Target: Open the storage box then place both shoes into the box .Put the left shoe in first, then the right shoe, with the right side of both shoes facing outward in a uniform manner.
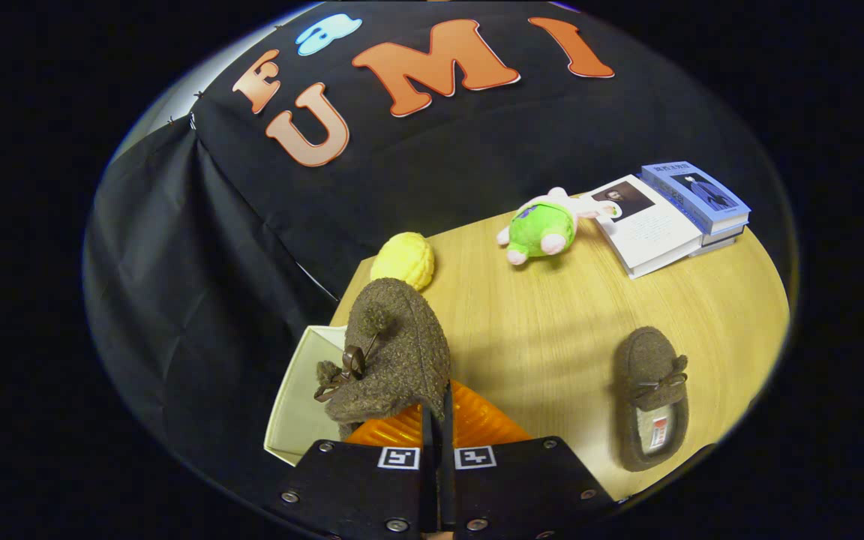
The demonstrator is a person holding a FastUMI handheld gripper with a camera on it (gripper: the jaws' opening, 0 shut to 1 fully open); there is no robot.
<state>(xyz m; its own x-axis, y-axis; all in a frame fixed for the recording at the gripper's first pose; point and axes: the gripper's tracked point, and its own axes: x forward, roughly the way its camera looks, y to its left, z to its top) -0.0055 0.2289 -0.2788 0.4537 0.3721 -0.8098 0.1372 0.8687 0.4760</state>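
gripper [436, 420]: fingers pressed nearly together, pinching the heel edge of a brown fuzzy shoe [394, 352] between them
held shoe: lifted, toe pointing far, laces and pompom on its left side, hanging over the storage box
storage box [293, 409]: cream walls, open, at the near left corner of the table
second shoe [651, 396]: brown, lying flat on the table [544, 330], near right, well apart from the box
far side: yellow plush ball [403, 259], green and pink plush toy [544, 226], stacked books [668, 214] far right
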